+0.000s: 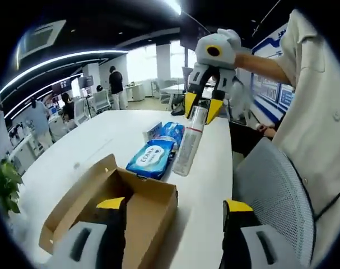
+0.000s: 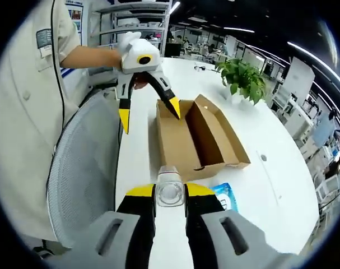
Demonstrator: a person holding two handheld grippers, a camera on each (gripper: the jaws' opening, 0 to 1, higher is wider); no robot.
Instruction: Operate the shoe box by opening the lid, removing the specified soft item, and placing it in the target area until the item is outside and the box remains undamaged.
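White office table (image 1: 102, 140), open-plan room behind. Right gripper (image 2: 170, 193) clenches a clear bottle (image 1: 190, 143) by its neck, lifted above the table; left gripper (image 2: 150, 109) stands released over the box (image 2: 198, 137). Lid open, box looks empty and intact (cardboard uncrushed). Blue packets (image 1: 153, 157) lie beside it; placement remains.

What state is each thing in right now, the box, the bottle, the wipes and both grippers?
shoe box: open, upright on table
clear bottle: held tilted, lower end by wipes
wipes pack: lying flat beside box
right gripper: shut on bottle
left gripper: open, one jaw at box edge
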